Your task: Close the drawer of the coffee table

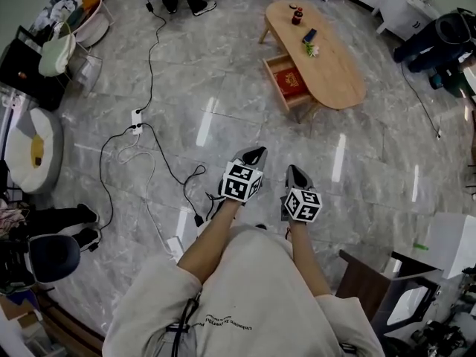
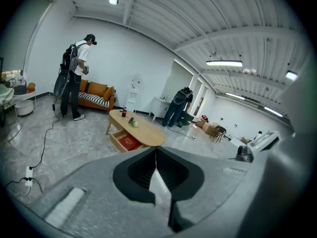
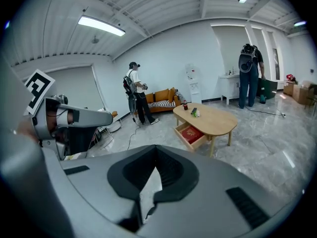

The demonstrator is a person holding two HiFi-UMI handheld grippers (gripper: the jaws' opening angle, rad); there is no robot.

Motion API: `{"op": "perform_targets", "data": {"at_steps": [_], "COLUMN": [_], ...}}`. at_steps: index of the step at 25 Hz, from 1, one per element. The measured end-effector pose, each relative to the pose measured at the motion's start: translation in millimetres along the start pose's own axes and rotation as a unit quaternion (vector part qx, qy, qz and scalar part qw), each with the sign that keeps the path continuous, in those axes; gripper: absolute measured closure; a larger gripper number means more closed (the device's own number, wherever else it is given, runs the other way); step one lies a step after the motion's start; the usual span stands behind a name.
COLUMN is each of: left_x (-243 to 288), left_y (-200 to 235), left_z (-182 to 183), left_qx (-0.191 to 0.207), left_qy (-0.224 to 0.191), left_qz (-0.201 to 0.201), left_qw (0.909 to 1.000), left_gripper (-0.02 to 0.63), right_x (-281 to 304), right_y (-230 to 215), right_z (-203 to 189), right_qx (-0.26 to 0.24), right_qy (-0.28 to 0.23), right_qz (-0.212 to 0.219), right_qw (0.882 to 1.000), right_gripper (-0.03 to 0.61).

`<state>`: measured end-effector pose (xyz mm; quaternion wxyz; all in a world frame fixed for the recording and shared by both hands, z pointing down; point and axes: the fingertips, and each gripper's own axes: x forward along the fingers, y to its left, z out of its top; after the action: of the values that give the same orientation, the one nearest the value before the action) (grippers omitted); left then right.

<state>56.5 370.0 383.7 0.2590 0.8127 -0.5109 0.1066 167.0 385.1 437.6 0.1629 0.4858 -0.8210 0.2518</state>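
The oval wooden coffee table stands far ahead at the upper right of the head view. Its drawer is pulled out on the near left side, with a red flat thing inside. A small dark bottle, a dark flat thing and a small green-white thing lie on the top. My left gripper and right gripper are side by side over bare floor, well short of the table, both shut and empty. From the left gripper I see the table and drawer; the right gripper sees the drawer too.
Black cables and a white power strip lie across the floor to the left. An orange sofa and a standing person are beyond the table; another person bends near a white counter. A dark desk is at lower right.
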Motion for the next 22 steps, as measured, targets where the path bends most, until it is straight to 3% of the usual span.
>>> {"op": "perform_targets", "data": {"at_steps": [5, 15, 22], "left_x": [8.5, 7.4, -16.5], "left_y": [30.0, 103.1, 162.7], "left_z": [7.9, 38.9, 50.0], "left_qx": [-0.002, 0.008, -0.009], "left_qy": [0.009, 0.011, -0.006], "left_qz": [-0.016, -0.038, -0.017], "left_qw": [0.9998, 0.9992, 0.9998], "left_gripper": [0.603, 0.603, 0.603], "right_x": [26.0, 97.2, 129.9], "right_y": [0.0, 48.3, 85.2], "right_z": [13.0, 37.3, 60.3], "right_qx": [0.006, -0.019, -0.051], "right_qy": [0.005, 0.004, -0.020], "right_qz": [-0.019, -0.015, -0.030], "right_qw": [1.000, 1.000, 0.998], "right_gripper": [0.563, 0.563, 0.563]}}
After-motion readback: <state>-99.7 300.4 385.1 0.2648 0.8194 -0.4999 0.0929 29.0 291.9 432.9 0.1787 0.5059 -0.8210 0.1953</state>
